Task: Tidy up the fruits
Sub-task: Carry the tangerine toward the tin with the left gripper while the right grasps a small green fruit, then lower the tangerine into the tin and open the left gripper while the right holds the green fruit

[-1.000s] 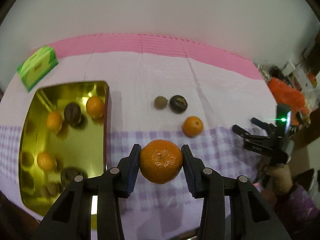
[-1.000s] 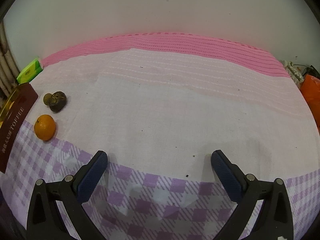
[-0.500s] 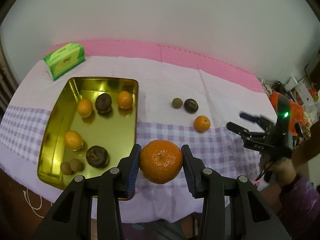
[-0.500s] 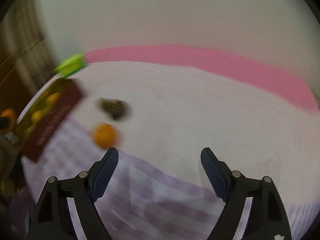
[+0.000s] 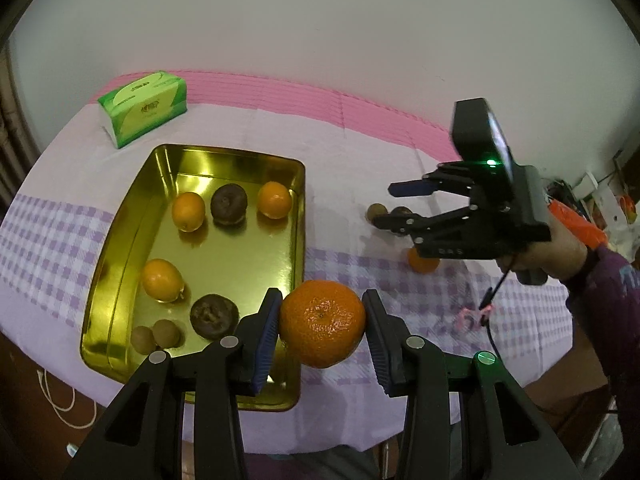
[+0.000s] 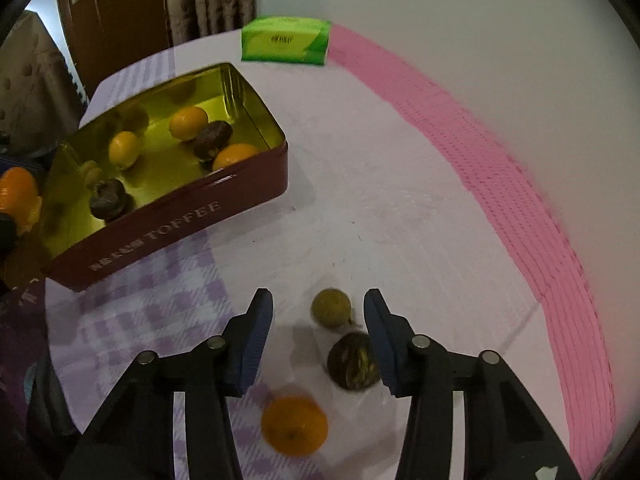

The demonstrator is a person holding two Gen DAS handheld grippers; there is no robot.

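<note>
Tangerine being carried toward the tin while the other gripper is moving in on the loose fruit.

The left gripper (image 5: 322, 326) is holding a large tangerine (image 5: 322, 323) clamped between its blue pads, hanging just off the near right corner of the gold toffee tin (image 5: 301, 240); a second ago it was low over the cloth, so the lift is done and a drop into the tin looks next. The right gripper (image 6: 318, 338), formerly well away from the tin, is now hovering with jaws wide apart and empty over three fruits lying right of the tin: the small green fruit (image 6: 331, 308) is sitting between the fingers, the dark fruit (image 6: 354, 361) is just beside the right pad, and the small orange (image 6: 295, 426) is lying nearer the camera.
</note>
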